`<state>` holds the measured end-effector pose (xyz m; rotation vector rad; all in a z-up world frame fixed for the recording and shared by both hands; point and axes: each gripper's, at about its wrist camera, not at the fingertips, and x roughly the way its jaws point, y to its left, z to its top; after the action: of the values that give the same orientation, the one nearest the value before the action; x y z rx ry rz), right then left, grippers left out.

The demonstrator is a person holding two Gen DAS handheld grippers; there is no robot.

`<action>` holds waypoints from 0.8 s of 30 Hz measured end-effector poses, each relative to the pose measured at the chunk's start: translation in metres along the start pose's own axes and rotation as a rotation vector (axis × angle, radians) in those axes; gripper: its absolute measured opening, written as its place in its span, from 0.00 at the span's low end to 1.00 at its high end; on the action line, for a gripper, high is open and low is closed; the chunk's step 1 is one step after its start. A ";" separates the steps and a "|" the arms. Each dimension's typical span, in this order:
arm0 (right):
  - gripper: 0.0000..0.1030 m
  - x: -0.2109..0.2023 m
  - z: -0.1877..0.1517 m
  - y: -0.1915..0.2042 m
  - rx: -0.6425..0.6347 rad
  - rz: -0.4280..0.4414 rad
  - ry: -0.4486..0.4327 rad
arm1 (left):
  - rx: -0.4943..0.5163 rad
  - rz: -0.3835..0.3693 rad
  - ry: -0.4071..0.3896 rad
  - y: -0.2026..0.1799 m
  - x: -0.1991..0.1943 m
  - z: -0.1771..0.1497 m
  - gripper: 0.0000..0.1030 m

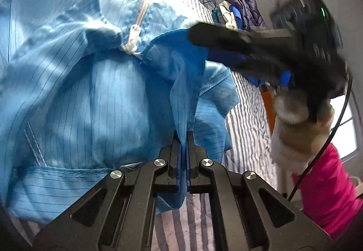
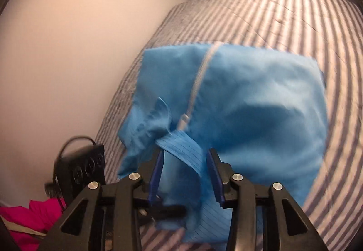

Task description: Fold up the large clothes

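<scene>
left wrist: close, downward | right wrist: close, downward | shared: blue garment [image 1: 95,92]

We look along our right gripper [image 2: 185,175] at a light blue zip-front garment [image 2: 249,110] heaped on a bed with a grey-and-white striped sheet [image 2: 283,19]. Our blue-padded fingers [image 2: 156,174] stand apart, with a pinstriped fold of the fabric between them; the pads do not press on it. The white zipper [image 2: 199,78] runs down the cloth to its pull just ahead. At lower left we see a black device [image 2: 86,171], blurred, and a pink sleeve [image 2: 29,219].
</scene>
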<state>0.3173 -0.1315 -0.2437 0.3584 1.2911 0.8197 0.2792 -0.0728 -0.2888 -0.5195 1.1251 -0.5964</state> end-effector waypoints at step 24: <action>0.25 -0.041 -0.051 0.001 0.036 -0.270 -0.170 | 0.056 0.191 -0.140 0.021 -0.095 0.037 0.09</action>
<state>0.2667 -0.1704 -0.2284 0.2682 1.1654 0.5268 0.2881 0.0094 -0.2260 -0.3939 1.0085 -0.4181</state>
